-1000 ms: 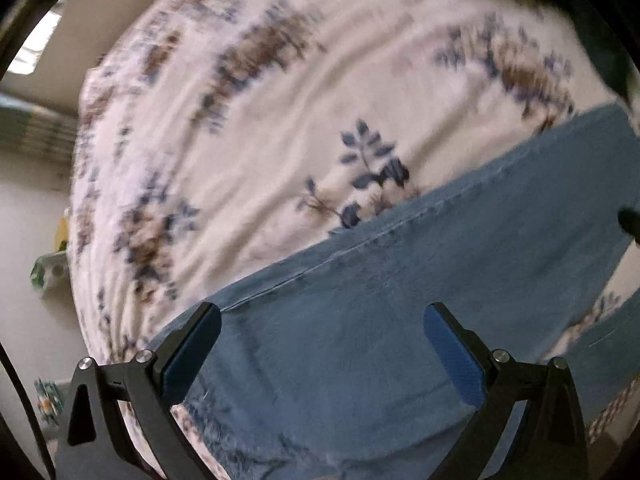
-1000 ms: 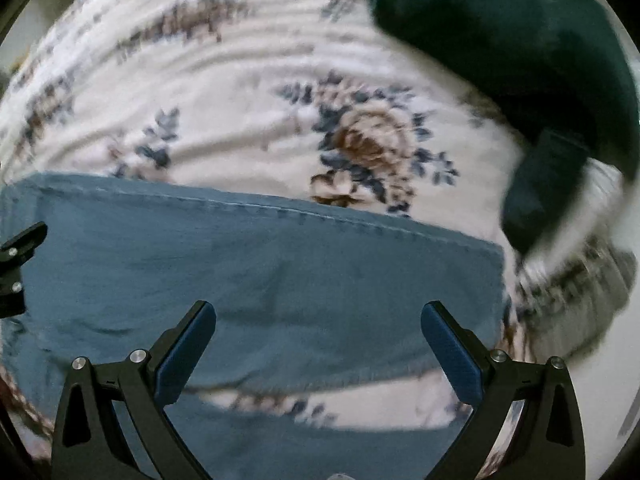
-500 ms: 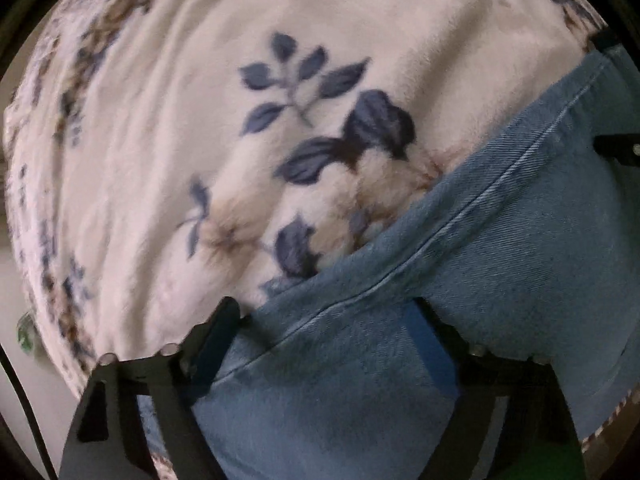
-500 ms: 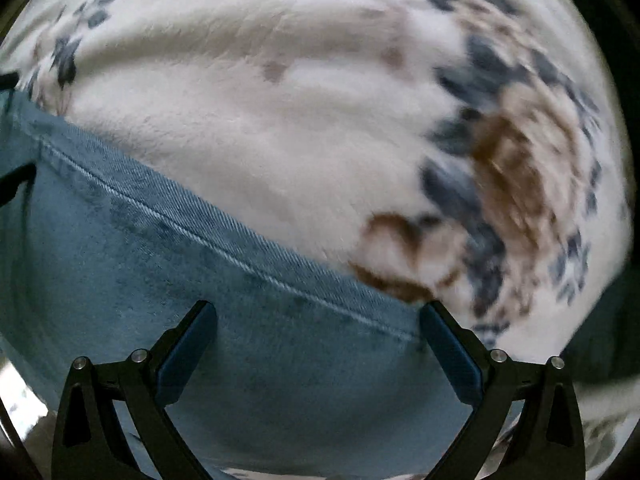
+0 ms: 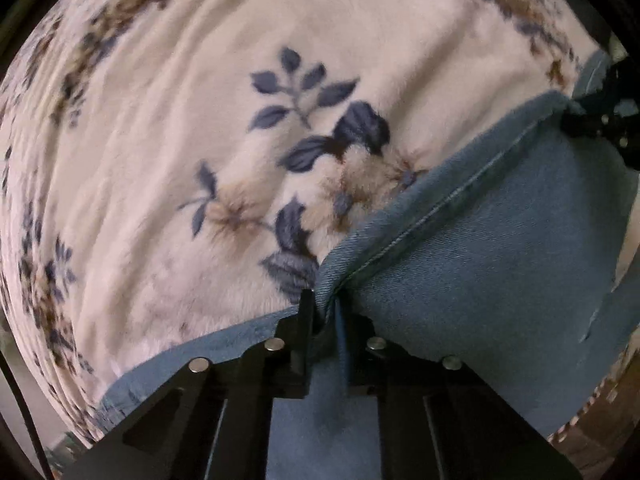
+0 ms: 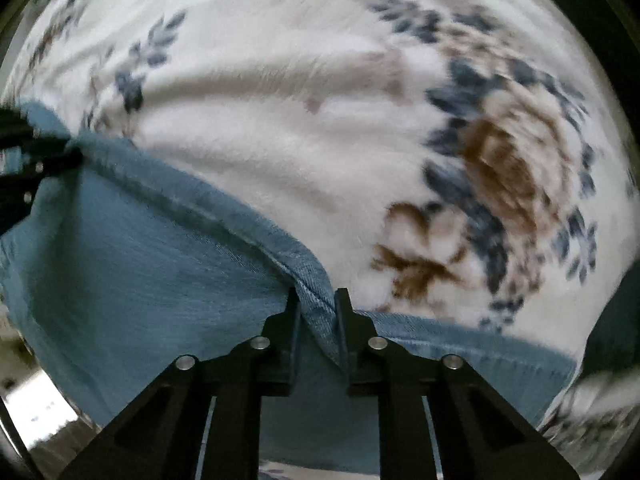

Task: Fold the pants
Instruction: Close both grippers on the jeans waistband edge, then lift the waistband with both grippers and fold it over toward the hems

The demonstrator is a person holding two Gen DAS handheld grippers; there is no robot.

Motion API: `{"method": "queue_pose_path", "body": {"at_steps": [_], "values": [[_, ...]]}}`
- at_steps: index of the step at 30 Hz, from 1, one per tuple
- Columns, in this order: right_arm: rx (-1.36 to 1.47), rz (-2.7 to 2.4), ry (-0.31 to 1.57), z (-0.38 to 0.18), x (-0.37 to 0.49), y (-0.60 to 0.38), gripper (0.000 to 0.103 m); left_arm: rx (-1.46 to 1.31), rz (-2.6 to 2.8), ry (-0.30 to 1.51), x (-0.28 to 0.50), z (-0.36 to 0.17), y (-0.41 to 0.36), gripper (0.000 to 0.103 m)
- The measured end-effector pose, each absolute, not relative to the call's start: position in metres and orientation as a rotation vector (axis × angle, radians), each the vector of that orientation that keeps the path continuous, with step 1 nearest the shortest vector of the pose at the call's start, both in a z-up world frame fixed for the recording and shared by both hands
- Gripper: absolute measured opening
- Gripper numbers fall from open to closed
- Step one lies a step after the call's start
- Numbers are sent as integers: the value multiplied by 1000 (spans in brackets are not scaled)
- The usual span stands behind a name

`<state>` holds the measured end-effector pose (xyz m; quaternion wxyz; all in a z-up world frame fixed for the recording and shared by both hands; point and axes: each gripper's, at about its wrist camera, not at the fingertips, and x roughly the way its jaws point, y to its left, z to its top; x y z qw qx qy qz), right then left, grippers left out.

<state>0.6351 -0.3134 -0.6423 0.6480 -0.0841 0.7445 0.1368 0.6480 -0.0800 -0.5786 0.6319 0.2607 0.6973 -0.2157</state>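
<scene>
Light blue denim pants (image 5: 500, 260) lie on a white floral blanket (image 5: 180, 140). My left gripper (image 5: 326, 304) is shut on the pants' stitched far edge, and the cloth bunches between its fingers. My right gripper (image 6: 316, 300) is shut on the same edge of the pants (image 6: 160, 264) further right. Each gripper shows in the other's view: the right one at the right edge of the left wrist view (image 5: 600, 124), the left one at the left edge of the right wrist view (image 6: 36, 160). The seam runs taut between them.
The floral blanket (image 6: 320, 120) fills the far side of both views. A dark green cloth (image 6: 608, 332) lies at the right edge of the right wrist view. Pale floor (image 5: 24, 408) shows past the blanket's left edge.
Both grippers came down onto the pants' far edge and closed on it; a second ago they were open above the cloth. The seam now bunches in each grip.
</scene>
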Motion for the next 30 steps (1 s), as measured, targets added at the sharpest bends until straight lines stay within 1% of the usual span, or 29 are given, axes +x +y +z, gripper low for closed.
{"method": "queue_pose_path", "body": {"at_steps": [4, 9, 13, 16, 19, 24, 30], "values": [[-126, 265, 1635, -611, 621, -329, 13, 564, -490, 1523, 637, -550, -70, 7], [-57, 212, 1560, -545, 574, -350, 13, 483, -467, 1440, 605, -502, -48, 6], [-37, 176, 1527, -499, 524, -357, 12, 409, -429, 1410, 544, -470, -38, 6], [-14, 156, 1504, -490, 477, -335, 12, 301, -399, 1446, 493, -454, -34, 6], [17, 143, 1506, -506, 429, -315, 12, 222, -360, 1501, 438, -457, -25, 6], [16, 145, 1564, -553, 354, -286, 12, 144, -237, 1614, 366, -508, -15, 6], [-60, 154, 1609, -604, 294, -266, 14, 93, -112, 1655, 335, -569, -8, 6]]}}
